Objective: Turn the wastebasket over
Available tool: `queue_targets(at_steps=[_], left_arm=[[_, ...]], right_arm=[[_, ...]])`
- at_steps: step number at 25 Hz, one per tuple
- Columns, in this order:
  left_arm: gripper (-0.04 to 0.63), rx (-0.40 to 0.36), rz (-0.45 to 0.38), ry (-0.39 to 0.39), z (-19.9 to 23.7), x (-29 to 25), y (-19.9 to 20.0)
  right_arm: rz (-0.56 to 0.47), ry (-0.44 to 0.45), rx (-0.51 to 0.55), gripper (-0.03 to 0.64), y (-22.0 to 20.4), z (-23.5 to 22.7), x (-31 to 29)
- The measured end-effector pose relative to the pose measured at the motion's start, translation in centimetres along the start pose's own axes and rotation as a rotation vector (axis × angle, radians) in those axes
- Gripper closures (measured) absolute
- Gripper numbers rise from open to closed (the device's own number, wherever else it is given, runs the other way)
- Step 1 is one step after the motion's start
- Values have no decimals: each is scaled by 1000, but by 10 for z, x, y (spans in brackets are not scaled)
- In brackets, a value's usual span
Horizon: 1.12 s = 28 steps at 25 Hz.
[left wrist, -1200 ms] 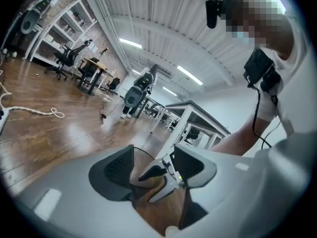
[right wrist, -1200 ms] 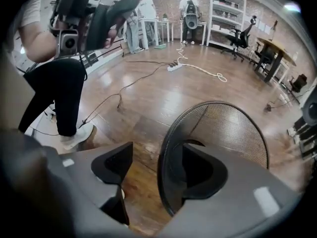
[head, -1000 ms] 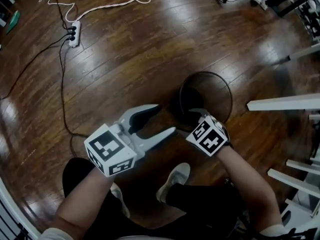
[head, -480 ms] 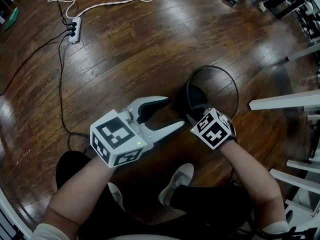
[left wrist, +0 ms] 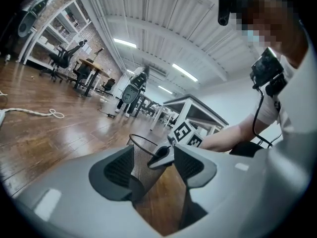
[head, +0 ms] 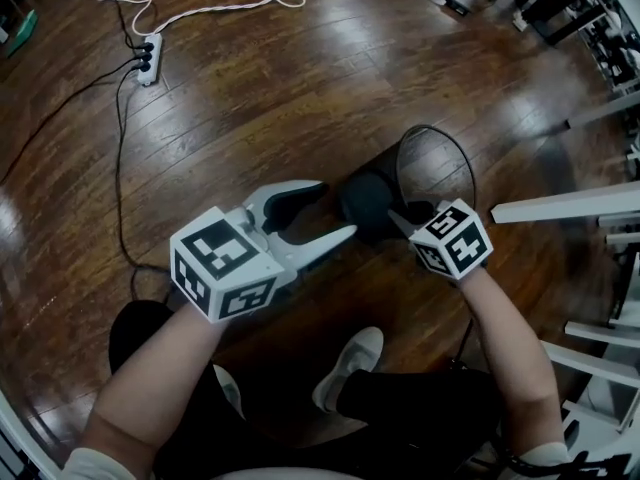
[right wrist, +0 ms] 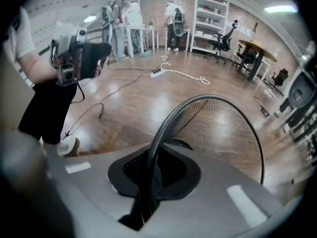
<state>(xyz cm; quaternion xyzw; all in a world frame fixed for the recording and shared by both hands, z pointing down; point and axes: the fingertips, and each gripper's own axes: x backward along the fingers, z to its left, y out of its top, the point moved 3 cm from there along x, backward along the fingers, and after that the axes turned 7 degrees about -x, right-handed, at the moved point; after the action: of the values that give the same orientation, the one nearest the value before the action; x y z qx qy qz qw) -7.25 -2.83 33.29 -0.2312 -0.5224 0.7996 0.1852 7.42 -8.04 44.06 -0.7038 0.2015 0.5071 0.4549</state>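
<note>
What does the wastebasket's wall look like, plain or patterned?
Patterned: the wastebasket is black, see-through fine wire mesh. It shows best in the right gripper view.

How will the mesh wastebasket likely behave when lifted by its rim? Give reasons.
Probably light: the wastebasket is thin see-through mesh. Likely stiff: its rim looks unbent in the right hand-held gripper. Round, so may roll once tipped.

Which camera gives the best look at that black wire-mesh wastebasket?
The right gripper view: the black wire-mesh wastebasket looms large, its rim pinched in the right tongs, which have just closed. The left gripper view shows it small, beyond the open left tongs; the head view shows it tipped, partly behind the right tongs.
</note>
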Motion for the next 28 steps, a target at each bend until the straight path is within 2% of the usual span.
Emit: queue_targets(at_steps=[3, 8, 17, 21, 28], left_arm=[[354, 26, -10, 13, 7, 3, -3], [354, 61, -6, 60, 22, 11, -10], [354, 67, 69, 133, 41, 12, -33], [354, 93, 112, 160, 53, 10, -51], [353, 189, 186, 159, 73, 2, -96]], right_arm=[[-116, 70, -148, 597, 13, -17, 20], [-352, 272, -378, 600, 24, -32, 45], [-638, 589, -649, 600, -25, -42, 22], [-732, 680, -733, 600, -50, -48, 9], [-814, 733, -777, 600, -76, -51, -4]])
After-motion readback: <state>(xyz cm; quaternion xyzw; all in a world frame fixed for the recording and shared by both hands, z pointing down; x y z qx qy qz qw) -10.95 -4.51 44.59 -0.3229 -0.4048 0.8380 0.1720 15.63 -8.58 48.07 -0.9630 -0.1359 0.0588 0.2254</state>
